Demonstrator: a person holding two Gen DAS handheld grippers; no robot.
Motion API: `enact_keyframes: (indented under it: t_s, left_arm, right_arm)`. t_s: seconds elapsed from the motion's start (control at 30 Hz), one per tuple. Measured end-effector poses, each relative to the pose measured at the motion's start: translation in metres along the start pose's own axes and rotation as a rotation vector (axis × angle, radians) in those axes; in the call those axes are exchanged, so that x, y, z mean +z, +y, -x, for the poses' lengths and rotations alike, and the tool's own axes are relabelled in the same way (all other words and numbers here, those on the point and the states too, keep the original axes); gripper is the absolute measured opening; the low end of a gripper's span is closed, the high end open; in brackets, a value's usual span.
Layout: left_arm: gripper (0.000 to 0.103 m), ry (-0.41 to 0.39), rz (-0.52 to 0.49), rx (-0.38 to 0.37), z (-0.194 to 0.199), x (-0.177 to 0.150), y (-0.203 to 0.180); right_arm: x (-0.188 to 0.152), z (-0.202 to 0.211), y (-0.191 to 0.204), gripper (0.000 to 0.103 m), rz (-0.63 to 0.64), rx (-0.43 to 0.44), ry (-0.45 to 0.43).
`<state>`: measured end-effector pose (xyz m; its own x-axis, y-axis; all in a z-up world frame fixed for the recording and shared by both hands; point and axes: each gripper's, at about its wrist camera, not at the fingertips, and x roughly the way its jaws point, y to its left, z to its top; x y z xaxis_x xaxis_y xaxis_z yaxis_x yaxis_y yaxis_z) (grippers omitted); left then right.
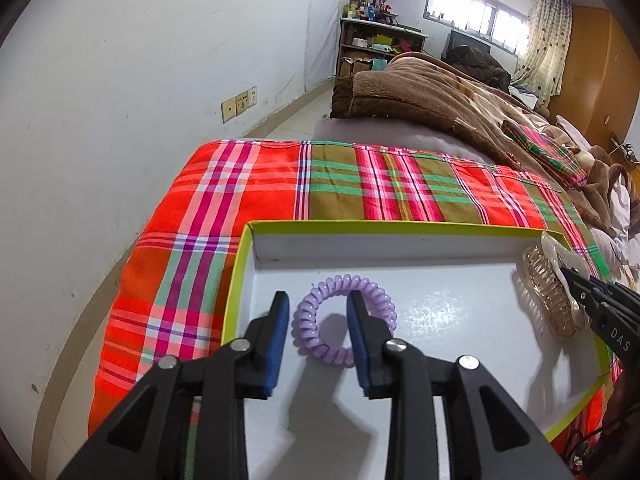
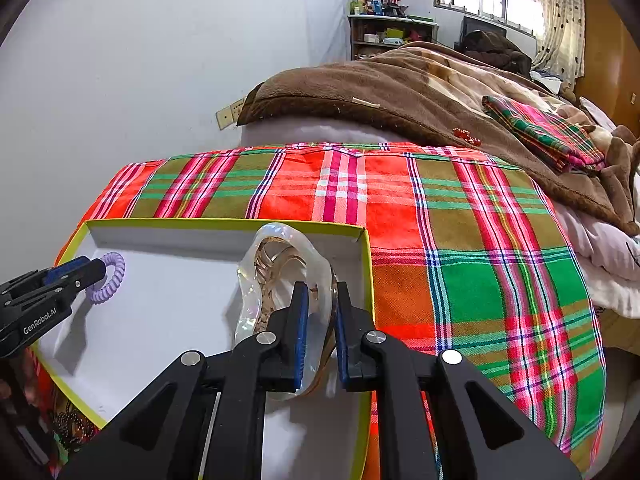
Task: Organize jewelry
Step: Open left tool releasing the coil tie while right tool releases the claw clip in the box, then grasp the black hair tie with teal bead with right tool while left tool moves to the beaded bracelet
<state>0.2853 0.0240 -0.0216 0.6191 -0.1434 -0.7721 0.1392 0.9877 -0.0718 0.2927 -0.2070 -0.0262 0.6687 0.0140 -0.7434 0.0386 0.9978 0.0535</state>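
**A:** What lies under it all?

**B:** A bed spread with a plaid cloth (image 2: 460, 240) in red, green, olive and pink; a brown blanket (image 2: 400, 92) is heaped behind it. On the cloth sits a shallow box (image 1: 360, 226), white inside with a lime-green rim.

**A:** And in the box?

**B:** At its right end, a large hair claw (image 2: 276, 272), pearly and translucent with an amber-toned comb of teeth, standing tilted above the white floor. The right gripper (image 2: 322, 312) has its blue pads closed narrowly on the claw's edge.

**A:** The smaller piece?

**B:** A lilac spiral hair tie (image 1: 344, 320), glossy coiled plastic, lying flat on the box floor toward the left. The left gripper (image 1: 318, 320) stands partly open over it: one pad outside the ring, the other apparently over its hole. Whether either pad touches the coil is hard to judge from this angle; nothing looks pinched.

**A:** Anything else?

**B:** Dark beads (image 2: 70, 424) lie beside the box's near left corner, blurred at the frame's edge.
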Motion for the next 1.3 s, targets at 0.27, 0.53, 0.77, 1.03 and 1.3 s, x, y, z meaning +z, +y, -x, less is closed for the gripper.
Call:
enact_keyframes:
  t_s: [0.27, 0.53, 0.77, 1.03, 1.3]
  left_arm:
    - [0.045, 0.001, -0.009, -0.016, 0.001, -0.001, -0.004]
    - [0.054, 0.005, 0.005, -0.04, 0.006, -0.003, -0.006]
    - [0.056, -0.017, -0.012, -0.039, 0.022, -0.007, -0.01]
    - [0.056, -0.063, -0.037, -0.033, 0.055, -0.018, -0.015]
    - [0.056, -0.065, -0.009, -0.038, 0.086, -0.042, -0.01]
  right_arm:
    - [-0.001, 0.001, 0.001, 0.016, 0.009, 0.004, -0.008]
    - [0.0, 0.013, 0.0, 0.037, 0.004, 0.011, -0.045]
    - [-0.003, 0.029, 0.002, 0.037, -0.005, 0.023, -0.065]
    - [-0.013, 0.054, 0.005, 0.037, -0.016, 0.041, -0.083]
    - [-0.035, 0.087, 0.004, 0.037, -0.026, 0.054, -0.099]
